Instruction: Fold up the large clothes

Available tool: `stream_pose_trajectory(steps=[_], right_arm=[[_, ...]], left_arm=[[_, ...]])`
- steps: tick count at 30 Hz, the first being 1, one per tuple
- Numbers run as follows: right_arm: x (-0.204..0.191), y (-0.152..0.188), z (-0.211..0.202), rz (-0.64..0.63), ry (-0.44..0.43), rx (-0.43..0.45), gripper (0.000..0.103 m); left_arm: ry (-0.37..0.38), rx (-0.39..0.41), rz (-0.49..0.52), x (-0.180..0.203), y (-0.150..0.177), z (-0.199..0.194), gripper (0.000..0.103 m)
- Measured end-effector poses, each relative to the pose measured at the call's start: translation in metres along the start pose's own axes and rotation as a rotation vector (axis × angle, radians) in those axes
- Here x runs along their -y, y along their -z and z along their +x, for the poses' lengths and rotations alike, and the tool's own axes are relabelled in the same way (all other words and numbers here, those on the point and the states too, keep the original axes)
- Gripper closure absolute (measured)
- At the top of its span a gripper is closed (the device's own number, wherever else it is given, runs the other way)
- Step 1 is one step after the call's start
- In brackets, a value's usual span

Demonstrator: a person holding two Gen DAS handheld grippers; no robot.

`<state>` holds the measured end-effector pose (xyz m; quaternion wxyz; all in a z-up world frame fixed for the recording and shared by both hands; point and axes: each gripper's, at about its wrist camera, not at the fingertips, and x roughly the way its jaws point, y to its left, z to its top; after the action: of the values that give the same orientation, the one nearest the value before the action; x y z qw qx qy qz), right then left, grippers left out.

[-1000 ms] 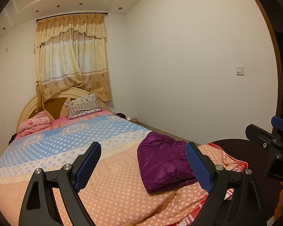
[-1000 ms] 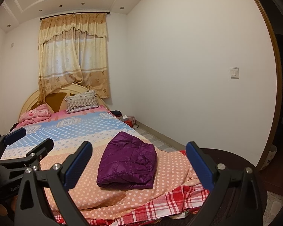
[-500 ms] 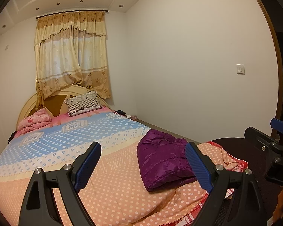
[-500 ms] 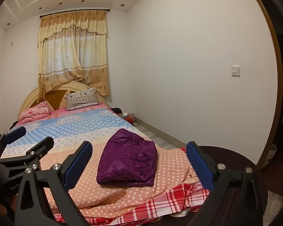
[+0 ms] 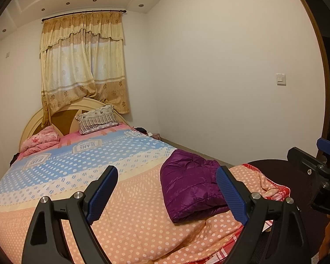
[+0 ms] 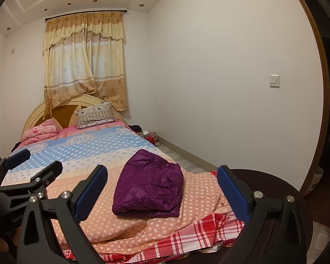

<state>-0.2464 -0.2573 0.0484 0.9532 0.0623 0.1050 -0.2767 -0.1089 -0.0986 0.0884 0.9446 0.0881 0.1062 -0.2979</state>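
While both tools are held off the near end of the bed, a purple quilted puffer jacket point(image 6: 149, 189), shiny and creased, is seen folded into a thick rectangular bundle on the peach polka-dot quilt point(image 5: 129, 220) near the foot. Left gripper point(image 5: 166, 191): black frame, ribbed blue pads, jaws spread wide, nothing pinched; the bundle is partly overlapped by the right-hand pad in that view only. Right gripper point(image 6: 162, 190): same build, jaws likewise spread and empty, the jacket framed between them but well beyond the tips. No change from a second ago is detected; jacket and both tools are unmoved. A red-and-white plaid blanket point(image 6: 187, 235) under the quilt edge is shown broadly by the right view, only as a sliver by the left.
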Motion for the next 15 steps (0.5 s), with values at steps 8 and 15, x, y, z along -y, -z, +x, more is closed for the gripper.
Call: stream_pose_trajectory(steps=[8, 15], right_arm=[[-0.0053, 0.0043, -0.0027, 0.002, 0.009, -0.012, 0.001], [-0.0054, 0.0043, -0.0032, 0.006, 0.01, -0.014, 0.001]], left_arm=[[-0.006, -0.007, -0.01, -0.0049, 0.0011, 0.0052, 0.012], [-0.01, -0.003, 0.005, -0.0007, 0.0017, 0.008, 0.012]])
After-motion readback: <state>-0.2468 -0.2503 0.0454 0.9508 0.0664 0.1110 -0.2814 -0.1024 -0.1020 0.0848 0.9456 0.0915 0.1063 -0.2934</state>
